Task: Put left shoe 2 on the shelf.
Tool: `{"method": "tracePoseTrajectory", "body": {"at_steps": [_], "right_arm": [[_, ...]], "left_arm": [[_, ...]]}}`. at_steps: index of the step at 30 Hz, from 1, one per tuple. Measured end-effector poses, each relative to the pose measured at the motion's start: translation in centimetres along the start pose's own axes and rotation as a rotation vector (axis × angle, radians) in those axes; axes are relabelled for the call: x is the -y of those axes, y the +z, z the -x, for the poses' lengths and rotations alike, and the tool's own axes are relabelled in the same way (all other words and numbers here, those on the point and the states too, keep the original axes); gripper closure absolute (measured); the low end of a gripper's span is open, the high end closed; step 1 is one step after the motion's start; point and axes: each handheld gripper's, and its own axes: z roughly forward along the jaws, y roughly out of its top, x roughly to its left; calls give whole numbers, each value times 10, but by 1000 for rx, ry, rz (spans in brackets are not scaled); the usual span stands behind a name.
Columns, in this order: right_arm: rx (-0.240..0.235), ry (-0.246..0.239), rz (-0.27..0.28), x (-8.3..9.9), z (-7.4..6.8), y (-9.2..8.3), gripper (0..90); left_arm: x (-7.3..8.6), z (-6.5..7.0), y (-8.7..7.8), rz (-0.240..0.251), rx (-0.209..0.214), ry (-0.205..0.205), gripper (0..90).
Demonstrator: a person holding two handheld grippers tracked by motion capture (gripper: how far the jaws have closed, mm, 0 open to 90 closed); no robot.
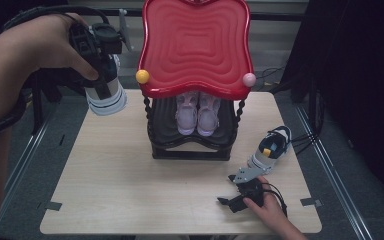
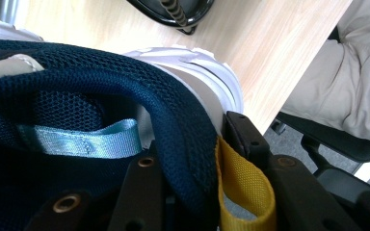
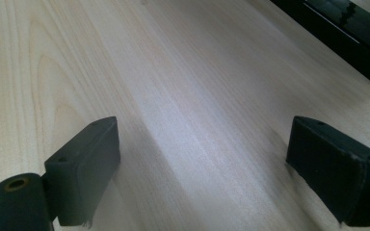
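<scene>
The left gripper (image 1: 100, 75) was clamped on the heel collar of a navy-and-white sneaker (image 1: 107, 97), holding it in the air above the table's (image 1: 110, 180) far left corner, sole toward the table. In the left gripper view one jaw sat inside the mesh collar and the other outside, beside the shoe's yellow pull loop (image 2: 243, 185). The right gripper (image 1: 230, 192) rested near the table's near right edge, its jaws spread wide over bare wood. A matching sneaker (image 1: 270, 150) lay near the right edge. A pair of pink sneakers (image 1: 197, 112) stood on the lower tier of the red-topped rack (image 1: 195, 40) at the far edge.
</scene>
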Motion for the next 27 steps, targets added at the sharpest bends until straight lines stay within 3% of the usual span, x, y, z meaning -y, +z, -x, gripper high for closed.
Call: {"method": "tracePoseTrajectory", "body": {"at_steps": [8,14,27], "right_arm": [[0,-1,0,0,0,0,108],[0,0,0,0,0,0,108],[0,-1,0,0,0,0,108]], "left_arm": [[-13,7,-17,12,-55,15,697],[-25,14,-32,28,-100,49,699],[-56,26,-42,46,-166,99,699]]}}
